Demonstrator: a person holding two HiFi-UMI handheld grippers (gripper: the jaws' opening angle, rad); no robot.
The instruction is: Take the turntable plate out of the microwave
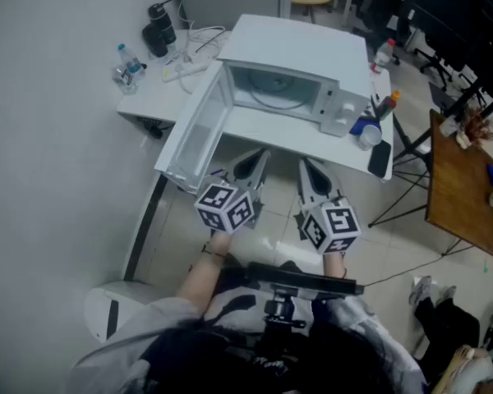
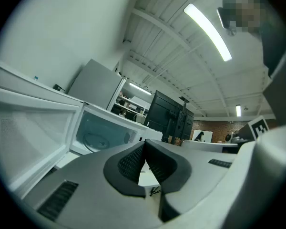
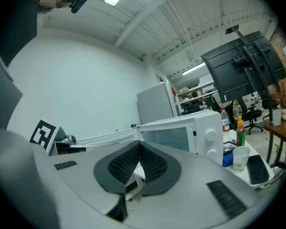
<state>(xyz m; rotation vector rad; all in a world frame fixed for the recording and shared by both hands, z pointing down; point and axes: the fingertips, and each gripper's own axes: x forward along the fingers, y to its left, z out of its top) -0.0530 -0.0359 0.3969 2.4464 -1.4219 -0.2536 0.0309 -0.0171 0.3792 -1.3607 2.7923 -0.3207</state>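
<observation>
Side by side, just short of the surface's (image 1: 267, 131) near edge, the left gripper (image 1: 261, 156) and right gripper (image 1: 304, 164) both have their jaws closed on nothing. Beyond them stands the white microwave (image 1: 300, 48), its door (image 1: 197, 130) swung open to the left. The glass turntable plate (image 1: 273, 98) lies inside the cavity. A paper cup (image 1: 370, 137) and a phone (image 1: 380, 159) sit at the surface's right end.
</observation>
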